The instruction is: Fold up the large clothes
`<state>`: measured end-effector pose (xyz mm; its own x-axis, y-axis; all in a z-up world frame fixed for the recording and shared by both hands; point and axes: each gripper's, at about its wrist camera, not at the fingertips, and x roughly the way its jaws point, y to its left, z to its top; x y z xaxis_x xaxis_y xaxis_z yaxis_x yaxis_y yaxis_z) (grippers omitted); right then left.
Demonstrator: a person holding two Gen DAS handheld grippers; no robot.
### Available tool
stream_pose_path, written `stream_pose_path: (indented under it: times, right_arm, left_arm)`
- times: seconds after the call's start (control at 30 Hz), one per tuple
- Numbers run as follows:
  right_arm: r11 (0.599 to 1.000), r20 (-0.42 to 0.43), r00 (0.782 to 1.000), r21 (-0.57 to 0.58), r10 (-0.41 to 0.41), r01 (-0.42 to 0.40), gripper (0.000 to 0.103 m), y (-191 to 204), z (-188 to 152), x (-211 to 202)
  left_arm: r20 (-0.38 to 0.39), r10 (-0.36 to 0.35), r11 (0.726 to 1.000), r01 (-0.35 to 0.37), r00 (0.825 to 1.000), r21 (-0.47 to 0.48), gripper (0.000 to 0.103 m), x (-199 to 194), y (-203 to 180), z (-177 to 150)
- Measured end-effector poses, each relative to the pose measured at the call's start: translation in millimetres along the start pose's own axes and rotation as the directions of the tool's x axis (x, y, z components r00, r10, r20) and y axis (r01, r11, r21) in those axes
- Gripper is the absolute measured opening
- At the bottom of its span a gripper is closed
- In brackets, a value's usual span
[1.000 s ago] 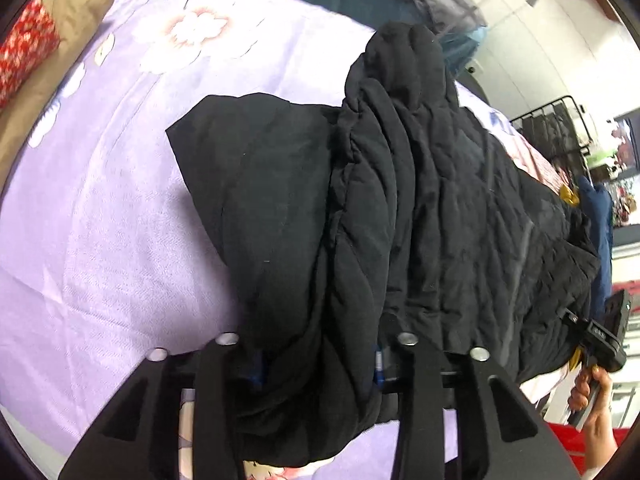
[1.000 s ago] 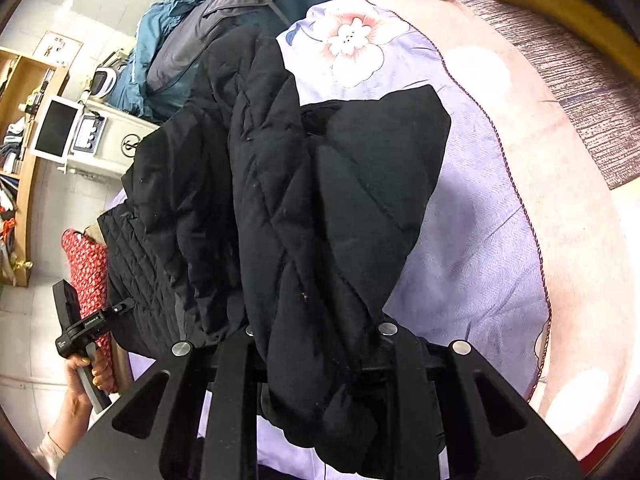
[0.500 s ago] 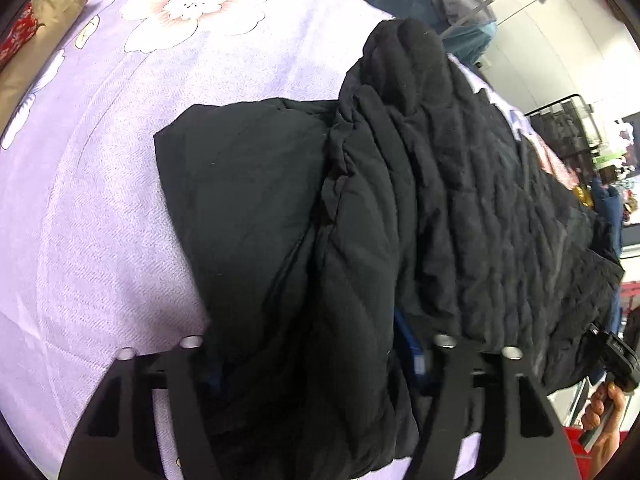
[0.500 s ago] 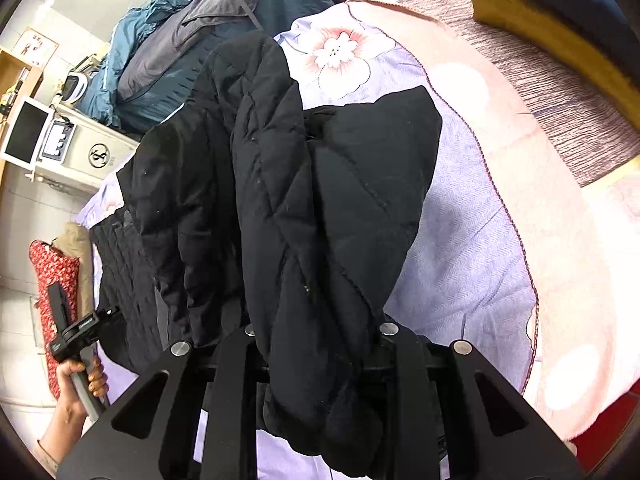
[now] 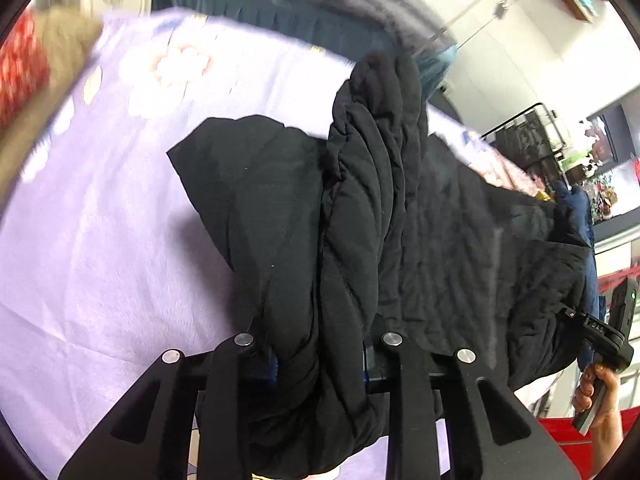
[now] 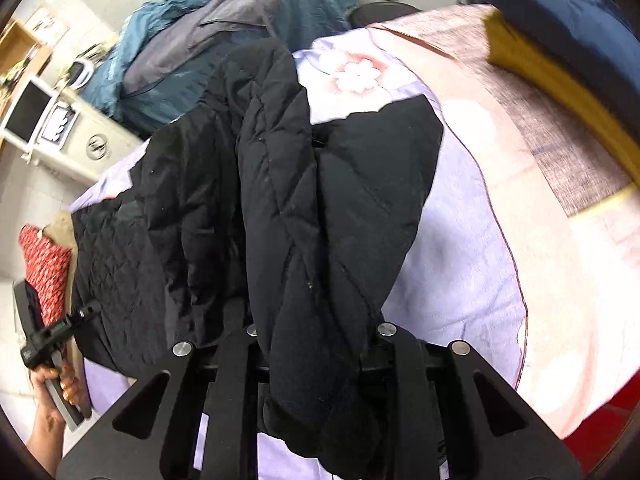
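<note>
1. The black quilted padded jacket (image 5: 360, 208) lies bunched on the lilac flowered bedspread (image 5: 100, 248), one flat panel spread left in the left wrist view, the rest heaped rightward.
2. The left claw (image 5: 320, 364) has just been closing and now pinches a thick roll of it.
3. The right claw (image 6: 312, 352) is clenched on another roll.
4. Judging by the rumpled heap, no neat fold is finished; most folding remains.

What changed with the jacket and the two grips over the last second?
The left gripper opened wider half a second ago, then its jaws have just been closing back onto the bunched black jacket. The right gripper stayed clamped on its fold. The jacket still drapes over the lilac floral bedspread.
</note>
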<state>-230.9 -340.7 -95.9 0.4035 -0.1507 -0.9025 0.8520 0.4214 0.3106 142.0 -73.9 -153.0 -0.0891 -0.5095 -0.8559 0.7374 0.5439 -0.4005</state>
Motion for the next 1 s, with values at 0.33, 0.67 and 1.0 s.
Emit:
stream_pose_path:
  times: [0.33,0.67,1.0]
  right_arm:
    - [0.965,0.073,0.971,-0.148,0.229,-0.217,0.017,-34.2,44.4,-87.0]
    - [0.988,0.417,0.895,-0.05,0.157,-0.149,0.017,-190.2,86.3,-261.8]
    - [0.931,0.567,0.802,0.362,-0.189,-0.036,0.017,-404.3,36.4,-372.3]
  left_arm:
    - [0.19,0.036,0.996,-0.051,0.981,0.072,0.023,-73.7,-109.8,41.5]
    - [0.248,-0.252,0.902,0.134,0.936,0.41,0.023,-75.2,-361.2,120.5]
    - [0.002,-0.462,0.675,0.351,0.887,0.649,0.023,43.8,-630.3,139.2]
